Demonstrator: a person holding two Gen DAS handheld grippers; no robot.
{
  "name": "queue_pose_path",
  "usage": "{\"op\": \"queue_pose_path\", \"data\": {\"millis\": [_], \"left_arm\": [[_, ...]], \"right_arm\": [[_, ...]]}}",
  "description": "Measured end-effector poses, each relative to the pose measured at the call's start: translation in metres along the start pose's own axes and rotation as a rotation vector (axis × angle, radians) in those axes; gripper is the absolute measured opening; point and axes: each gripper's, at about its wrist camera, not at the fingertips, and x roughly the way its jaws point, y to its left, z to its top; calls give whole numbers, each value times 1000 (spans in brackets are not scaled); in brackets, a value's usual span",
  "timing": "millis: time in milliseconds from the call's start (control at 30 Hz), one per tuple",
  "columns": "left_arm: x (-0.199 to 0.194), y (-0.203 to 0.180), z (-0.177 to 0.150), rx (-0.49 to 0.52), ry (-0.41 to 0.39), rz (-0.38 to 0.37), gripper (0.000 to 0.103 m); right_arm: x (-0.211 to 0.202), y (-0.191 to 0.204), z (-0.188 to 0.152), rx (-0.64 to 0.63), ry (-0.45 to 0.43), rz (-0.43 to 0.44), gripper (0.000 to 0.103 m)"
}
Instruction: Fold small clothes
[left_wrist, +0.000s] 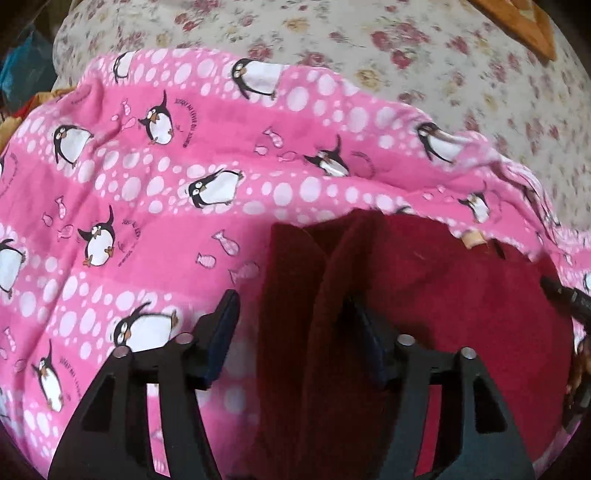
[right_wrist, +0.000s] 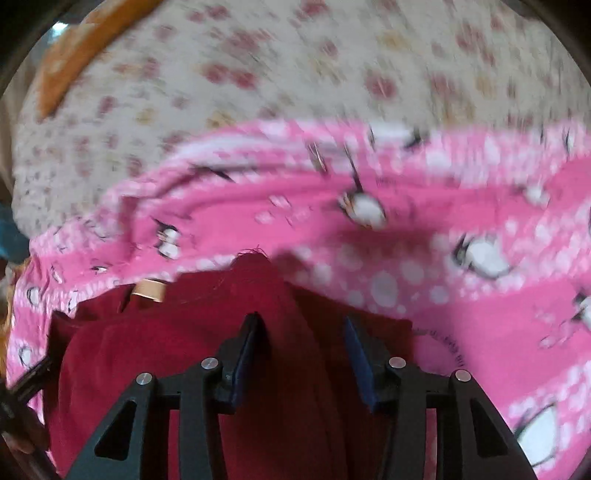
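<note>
Nearest the lens in the left wrist view, the left gripper (left_wrist: 291, 321) stands with its jaws spread, a raised fold of the dark red garment (left_wrist: 424, 295) rising between them; whether the pads (left_wrist: 225, 332) touch the cloth cannot be told. The right gripper (right_wrist: 301, 347) is likewise spread, a ridge of the same dark red garment (right_wrist: 155, 354) running up between its pads (right_wrist: 245, 360) without a visible pinch. Both grippers point forward and slightly down over the cloth.

The garment lies on a pink penguin-print blanket (left_wrist: 166, 206), its tan neck label (left_wrist: 472, 240) at the far edge. That label (right_wrist: 149, 290) sits left of the gripper in the right wrist view and right of it in the left. The left view shows the other tool's dark body at its right edge; the right view shows it at its left edge.

The left view is sharp, showing penguins, fish and white dots clearly; the right view's blanket (right_wrist: 461, 258) is blurred. Beyond lies a floral bedsheet (left_wrist: 406, 74) (right_wrist: 277, 66), with an orange cloth (left_wrist: 524, 29) (right_wrist: 74, 62) at the far corner.
</note>
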Motion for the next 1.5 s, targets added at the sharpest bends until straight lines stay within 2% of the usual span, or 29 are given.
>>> {"op": "queue_pose_path", "data": {"millis": [67,200,433,500,600,733,867,1000,1167,1333,1500], "left_arm": [[-2,3,1,-7,3,-14,64],[-24,10,-4,2,-19,-25,64],[-80,28,-47,53,-51,-94,64],[-88,32,-67,51,-30,-120,64],[-87,32,-89,48,22,-139,64],[-84,36,-111,16,31,-143,64],[-78,44,-111,-69,25,-180,64],[-76,46,-112,-95,-2,-202,64],[-73,56,-115,-125,-33,-259,65],[-68,63,-115,-129,-70,-320,66],[-67,64,-112,-103,-82,-341,67]], "right_arm": [[-5,-3,3,15,-7,19,46],[-42,2,-3,-20,-36,49,46],[-112,26,-58,-191,-14,148,47],[-116,30,-79,-233,17,149,47],[-87,32,-104,-269,135,96,47],[-97,45,-99,-257,122,59,47],[-114,90,-86,-316,64,135,47],[-98,156,-83,-387,76,258,50],[-54,227,-77,-375,160,351,50],[-8,288,-74,-423,215,325,50],[28,316,-71,-440,258,292,50]]}}
